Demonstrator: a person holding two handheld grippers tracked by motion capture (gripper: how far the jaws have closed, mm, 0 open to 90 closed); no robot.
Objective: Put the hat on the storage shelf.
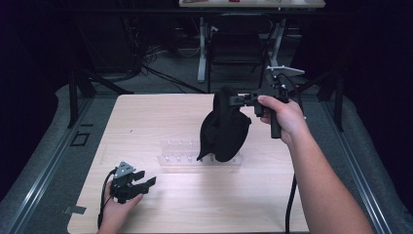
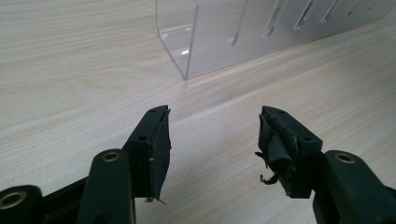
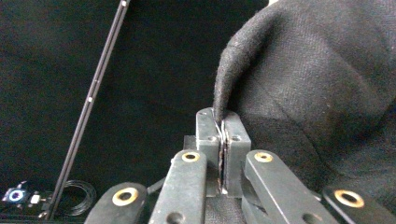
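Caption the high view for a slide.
Right claw shut on a black cap above the clear rack; left claw open.

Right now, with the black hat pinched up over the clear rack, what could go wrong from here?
1. The right gripper is shut on only a thin edge of the black hat, so the hat may slip free.
2. The hat hangs low over the clear rack; a sideways pull might drag or tip it.
3. The left gripper rests open on the table, apart from the rack, so nothing steadies it.

Black tongs [image 2: 212, 144], brass screws, cables
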